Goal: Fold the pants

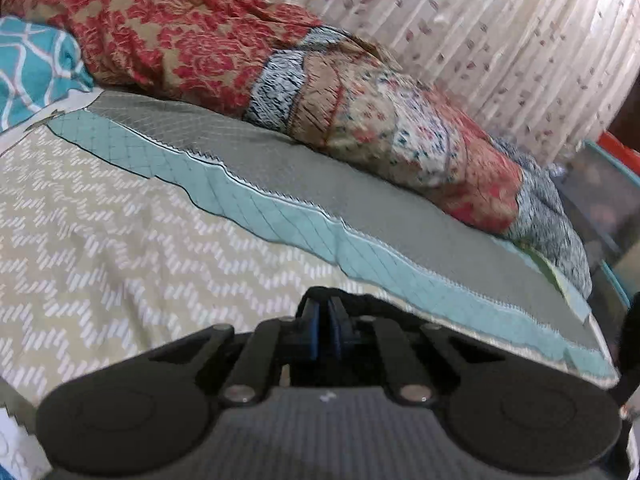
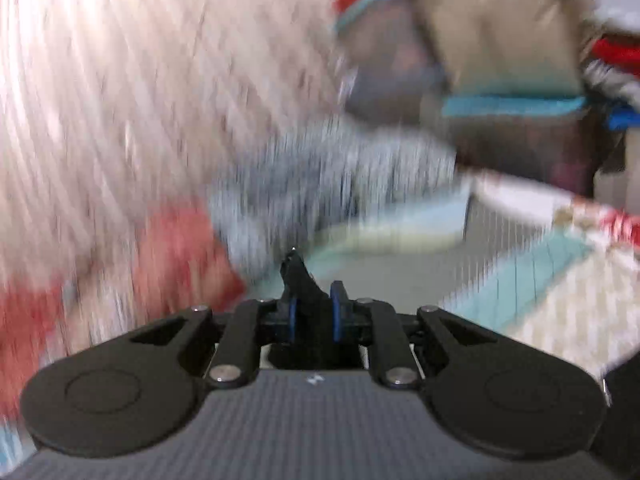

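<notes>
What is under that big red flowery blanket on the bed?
The red flowery blanket lies bunched on a grey and teal quilted cover, which shows below it. Behind it hangs a pale curtain. Anything tucked beneath the blanket's folds is hidden.

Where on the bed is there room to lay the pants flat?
The zigzag cover looks free, between the left claw and the teal strip. The grey band beyond that strip is also bare. Further back it is crowded: a red quilt lies heaped along the curtain. The right claw's view is too blurred to judge.
</notes>
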`<act>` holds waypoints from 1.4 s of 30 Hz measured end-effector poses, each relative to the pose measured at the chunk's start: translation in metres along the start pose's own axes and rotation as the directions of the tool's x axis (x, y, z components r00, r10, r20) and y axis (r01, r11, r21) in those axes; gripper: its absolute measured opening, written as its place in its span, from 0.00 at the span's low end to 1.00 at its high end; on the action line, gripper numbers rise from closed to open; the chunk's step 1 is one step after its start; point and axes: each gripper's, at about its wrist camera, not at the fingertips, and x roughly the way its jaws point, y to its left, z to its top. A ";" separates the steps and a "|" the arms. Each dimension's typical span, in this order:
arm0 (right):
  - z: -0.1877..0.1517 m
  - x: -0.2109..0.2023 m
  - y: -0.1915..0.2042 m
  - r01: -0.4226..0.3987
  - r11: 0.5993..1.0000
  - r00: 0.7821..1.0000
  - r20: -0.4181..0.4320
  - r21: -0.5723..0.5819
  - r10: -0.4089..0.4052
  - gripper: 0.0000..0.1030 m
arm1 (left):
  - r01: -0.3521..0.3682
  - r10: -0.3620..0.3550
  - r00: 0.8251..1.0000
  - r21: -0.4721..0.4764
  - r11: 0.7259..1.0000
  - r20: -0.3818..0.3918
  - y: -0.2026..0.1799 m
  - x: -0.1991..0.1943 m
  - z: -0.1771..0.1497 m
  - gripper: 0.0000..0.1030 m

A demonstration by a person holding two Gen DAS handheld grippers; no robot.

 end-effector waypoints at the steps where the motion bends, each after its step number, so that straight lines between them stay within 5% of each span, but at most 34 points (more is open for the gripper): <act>1: 0.011 0.006 0.001 0.023 0.999 0.998 0.059 0.025 -0.025 0.18 | -0.003 0.003 1.000 -0.028 1.000 -0.006 0.004 0.004 0.003 0.06; 6: 0.023 0.059 -0.008 0.247 0.964 0.960 0.111 0.099 -0.258 0.20 | -0.078 0.078 0.997 -0.043 0.996 0.006 0.008 0.028 -0.005 0.06; 9: -0.009 0.082 -0.034 0.516 0.856 0.856 0.019 0.026 -0.517 0.26 | -0.103 0.102 0.995 -0.071 0.992 -0.018 0.014 0.032 -0.013 0.07; 11: -0.031 0.084 -0.056 0.566 0.824 0.823 -0.090 0.036 -0.561 0.40 | -0.110 0.107 0.993 -0.063 0.992 -0.048 0.017 0.033 -0.018 0.12; 12: -0.040 0.079 -0.064 0.556 0.830 0.830 -0.100 0.051 -0.549 0.40 | -0.117 0.114 0.992 -0.058 0.991 -0.052 0.018 0.032 -0.018 0.18; 15: -0.052 0.075 -0.056 0.493 0.870 0.862 -0.133 -0.007 -0.489 0.40 | -0.156 0.155 0.988 -0.055 0.986 -0.022 0.023 0.028 -0.011 0.59; 18: -0.053 0.093 -0.037 0.346 0.938 0.906 -0.256 -0.018 -0.338 0.49 | -0.155 0.153 0.987 -0.058 0.986 -0.039 0.021 0.040 -0.002 0.76; 21: -0.064 0.123 -0.017 0.280 0.958 0.895 -0.344 -0.063 -0.284 0.64 | -0.116 0.113 0.987 -0.026 0.993 -0.114 0.012 0.066 -0.004 0.93; 25: -0.082 0.167 -0.026 0.349 0.936 0.845 -0.416 -0.045 -0.336 0.71 | -0.130 0.134 0.979 0.037 0.991 -0.155 -0.003 0.090 -0.017 0.87; 26: -0.088 0.177 -0.034 0.389 0.921 0.827 -0.435 -0.014 -0.356 0.71 | -0.129 0.138 0.980 0.072 0.989 -0.142 -0.009 0.091 -0.020 0.80; 27: -0.092 0.182 -0.039 0.407 0.913 0.820 -0.445 0.010 -0.361 0.70 | -0.119 0.132 0.981 0.094 0.988 -0.145 -0.012 0.092 -0.022 0.56; 28: -0.097 0.190 -0.043 0.422 0.906 0.812 -0.453 0.020 -0.368 0.66 | -0.117 0.133 0.980 0.112 0.987 -0.151 -0.015 0.094 -0.023 0.45; 30: -0.097 0.192 -0.041 0.421 0.906 0.819 -0.411 -0.044 -0.401 0.17 | -0.123 0.141 0.979 0.129 0.984 -0.147 -0.018 0.093 -0.024 0.42; 31: -0.092 0.189 -0.043 0.408 0.912 0.824 -0.411 -0.045 -0.390 0.05 | -0.123 0.142 0.979 0.133 0.983 -0.144 -0.018 0.092 -0.023 0.38; 34: -0.060 0.146 -0.055 0.364 0.929 0.897 -0.292 0.065 -0.331 0.06 | -0.111 0.125 0.985 0.121 0.986 -0.120 -0.019 0.080 -0.021 0.33; 37: -0.030 0.084 -0.073 0.330 0.941 0.928 -0.206 0.071 -0.310 0.06 | -0.098 0.105 0.993 0.098 0.990 -0.061 -0.019 0.058 -0.018 0.31; 40: -0.030 0.031 -0.097 0.351 0.932 0.921 -0.209 0.088 -0.328 0.06 | -0.064 0.064 0.998 0.028 0.998 -0.007 -0.014 0.037 -0.017 0.31; 42: -0.043 0.008 -0.109 0.410 0.912 0.887 -0.242 0.021 -0.394 0.13 | -0.061 0.061 0.998 0.013 0.998 0.000 -0.013 0.031 -0.018 0.31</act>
